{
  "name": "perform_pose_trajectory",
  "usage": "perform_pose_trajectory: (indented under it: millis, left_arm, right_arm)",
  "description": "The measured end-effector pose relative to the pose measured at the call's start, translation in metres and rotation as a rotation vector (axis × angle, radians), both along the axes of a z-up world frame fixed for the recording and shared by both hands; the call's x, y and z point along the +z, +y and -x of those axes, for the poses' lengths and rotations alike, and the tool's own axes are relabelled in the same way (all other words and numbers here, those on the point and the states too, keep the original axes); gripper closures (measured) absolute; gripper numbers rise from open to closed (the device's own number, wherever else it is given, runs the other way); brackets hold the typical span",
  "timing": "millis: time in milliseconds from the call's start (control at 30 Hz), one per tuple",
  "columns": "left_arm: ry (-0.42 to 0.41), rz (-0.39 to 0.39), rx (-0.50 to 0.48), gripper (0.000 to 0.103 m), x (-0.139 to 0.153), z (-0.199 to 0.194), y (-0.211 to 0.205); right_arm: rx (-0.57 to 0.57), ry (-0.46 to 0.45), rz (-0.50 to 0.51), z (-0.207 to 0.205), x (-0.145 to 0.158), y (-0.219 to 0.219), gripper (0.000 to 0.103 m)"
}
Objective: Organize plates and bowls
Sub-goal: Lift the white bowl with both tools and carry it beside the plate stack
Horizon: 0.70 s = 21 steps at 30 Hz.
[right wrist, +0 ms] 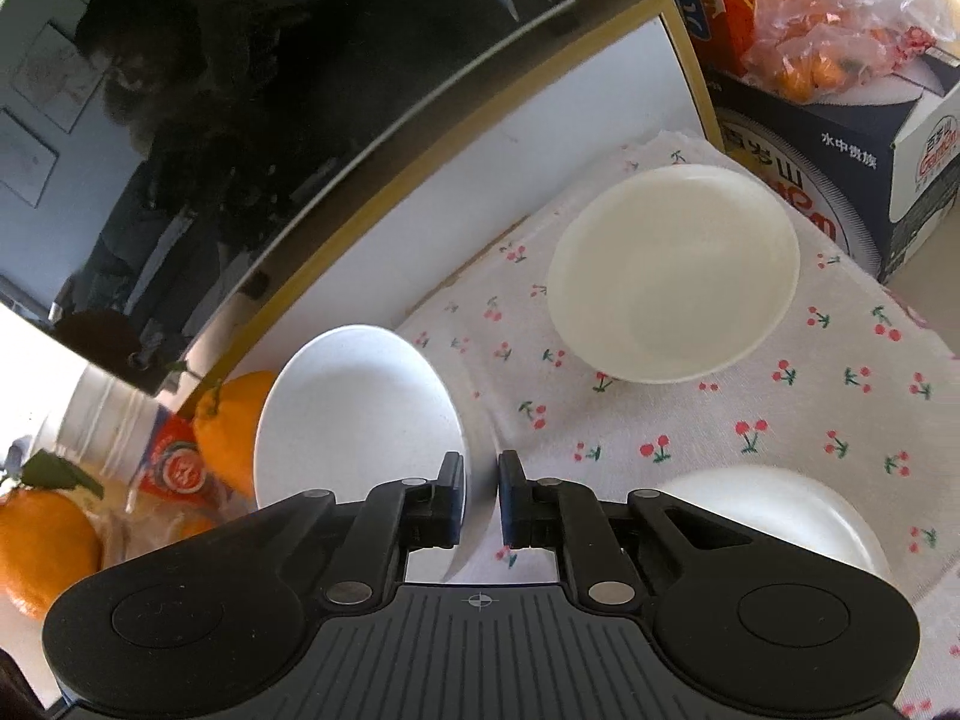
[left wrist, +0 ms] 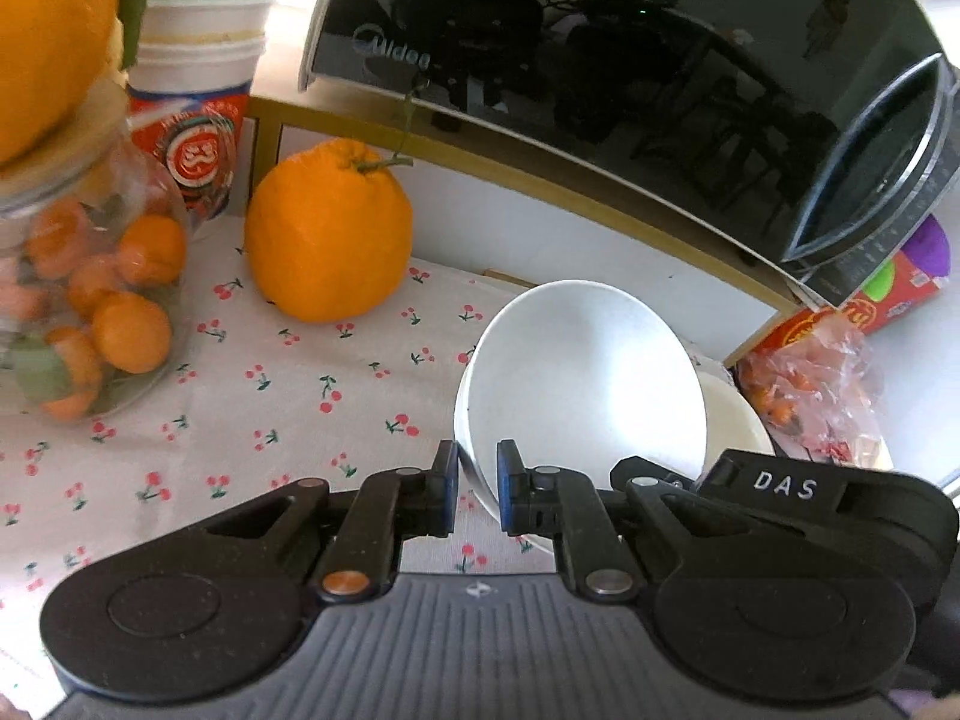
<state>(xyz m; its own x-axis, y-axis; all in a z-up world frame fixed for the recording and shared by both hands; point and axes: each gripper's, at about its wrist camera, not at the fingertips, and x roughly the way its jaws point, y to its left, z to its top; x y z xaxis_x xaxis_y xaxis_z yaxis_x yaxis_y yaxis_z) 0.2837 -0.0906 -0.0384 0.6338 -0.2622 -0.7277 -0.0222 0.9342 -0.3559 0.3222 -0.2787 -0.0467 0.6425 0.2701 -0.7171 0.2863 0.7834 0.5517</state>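
My left gripper [left wrist: 478,489] and my right gripper [right wrist: 481,495] are both shut on opposite rims of one white bowl [left wrist: 582,378], which is tilted and held above the cherry-print cloth [left wrist: 252,408]. The bowl also shows in the right wrist view [right wrist: 354,414]. The right gripper's body shows at the bowl's far side in the left wrist view. A cream plate [right wrist: 675,273] lies flat on the cloth [right wrist: 780,420] ahead of the right gripper. Another white dish [right wrist: 780,516] sits partly hidden behind the right gripper's right finger.
A black Midea microwave [left wrist: 600,60] stands on a gold-framed shelf behind. A large orange [left wrist: 330,234], a glass jar of small oranges [left wrist: 90,300] and stacked paper cups [left wrist: 198,78] stand at the left. A bag of fruit [right wrist: 840,18] lies on a dark box [right wrist: 840,168] at the right.
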Motion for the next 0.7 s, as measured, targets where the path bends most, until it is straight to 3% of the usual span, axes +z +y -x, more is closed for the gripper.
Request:
perform_pose_trajectory:
  millis: [433,700]
  left_arm:
    - [0.031,0.022,-0.028,0.091,0.034,0.045,0.004]
    - [0.047,0.001,-0.055,0.091,0.046,0.081,-0.002]
  right_arm:
    - [0.010,-0.005,0.044,0.053,0.050,0.003,0.091]
    - [0.003,0.016,0.039,0.093,0.064,-0.002,0.091]
